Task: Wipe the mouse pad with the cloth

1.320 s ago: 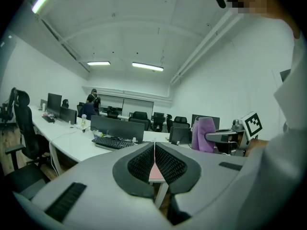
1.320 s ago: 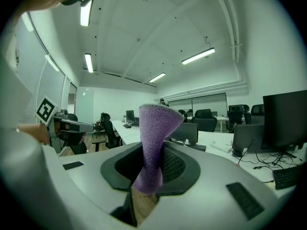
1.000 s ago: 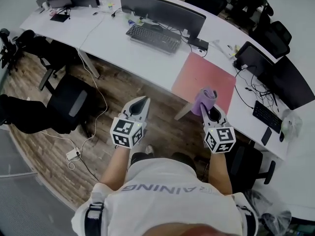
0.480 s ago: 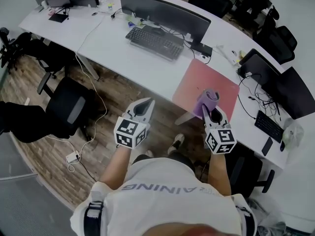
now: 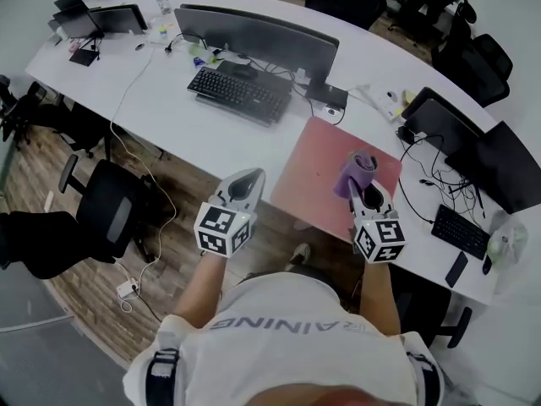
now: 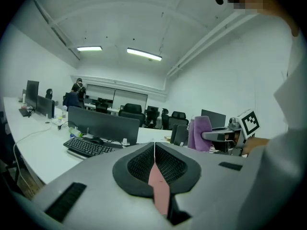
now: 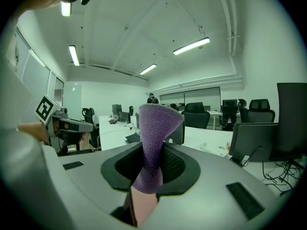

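A pink mouse pad [image 5: 325,172] lies on the white desk [image 5: 194,121], near its front edge. My right gripper [image 5: 363,186] hangs over the pad's right part, shut on a purple cloth [image 5: 355,172] that stands up from its jaws [image 7: 154,143]. In the left gripper view the same purple cloth [image 6: 200,133] shows at the right. My left gripper [image 5: 245,182] is held off the desk's front edge, left of the pad, with its jaws closed together on nothing [image 6: 154,152].
A keyboard [image 5: 238,95] and a wide monitor [image 5: 258,34] sit on the desk left of the pad. More monitors [image 5: 439,129], cables and a second keyboard [image 5: 461,232] are at the right. Black chairs [image 5: 114,210] stand on the wooden floor to my left.
The desk and pad have come nearer in the head view. Both grippers keep their places before me, the right one now over the pad, cloth still held.
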`<state>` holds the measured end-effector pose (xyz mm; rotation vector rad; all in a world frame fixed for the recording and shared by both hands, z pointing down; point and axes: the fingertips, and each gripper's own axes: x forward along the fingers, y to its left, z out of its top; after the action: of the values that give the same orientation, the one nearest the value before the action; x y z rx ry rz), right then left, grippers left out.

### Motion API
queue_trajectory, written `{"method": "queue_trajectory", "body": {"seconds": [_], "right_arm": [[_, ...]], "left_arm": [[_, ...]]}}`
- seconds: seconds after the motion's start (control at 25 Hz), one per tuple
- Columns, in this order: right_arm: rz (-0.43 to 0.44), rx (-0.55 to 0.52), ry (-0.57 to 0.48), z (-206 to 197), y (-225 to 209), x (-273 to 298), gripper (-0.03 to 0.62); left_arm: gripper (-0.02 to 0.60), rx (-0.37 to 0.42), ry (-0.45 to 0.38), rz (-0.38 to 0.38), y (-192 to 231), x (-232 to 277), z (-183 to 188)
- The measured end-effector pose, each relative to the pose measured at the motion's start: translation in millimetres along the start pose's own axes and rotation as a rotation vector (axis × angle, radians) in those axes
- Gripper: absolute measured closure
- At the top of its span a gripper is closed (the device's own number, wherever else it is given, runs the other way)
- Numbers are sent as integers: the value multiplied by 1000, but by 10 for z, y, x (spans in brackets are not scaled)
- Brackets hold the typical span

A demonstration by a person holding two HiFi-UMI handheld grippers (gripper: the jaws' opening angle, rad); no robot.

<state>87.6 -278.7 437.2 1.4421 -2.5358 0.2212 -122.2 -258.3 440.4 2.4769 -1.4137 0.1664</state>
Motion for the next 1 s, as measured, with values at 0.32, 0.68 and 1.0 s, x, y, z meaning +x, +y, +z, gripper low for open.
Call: {"method": "queue_trajectory", "body": {"seconds": [0.32,0.68,1.0], "right_arm": [[-39,91,72,-379,-1152,307,494],[-78,154,126,-684,-1640,559,494],[-90,196,202,-795,-1386,1179,496]], "left_arm": [[549,-20,90,-2,-283,1066,-198],[549,-42,168,-56,-392,1696,-369],[549,-48,207,-120,160,1997,-388]]}}
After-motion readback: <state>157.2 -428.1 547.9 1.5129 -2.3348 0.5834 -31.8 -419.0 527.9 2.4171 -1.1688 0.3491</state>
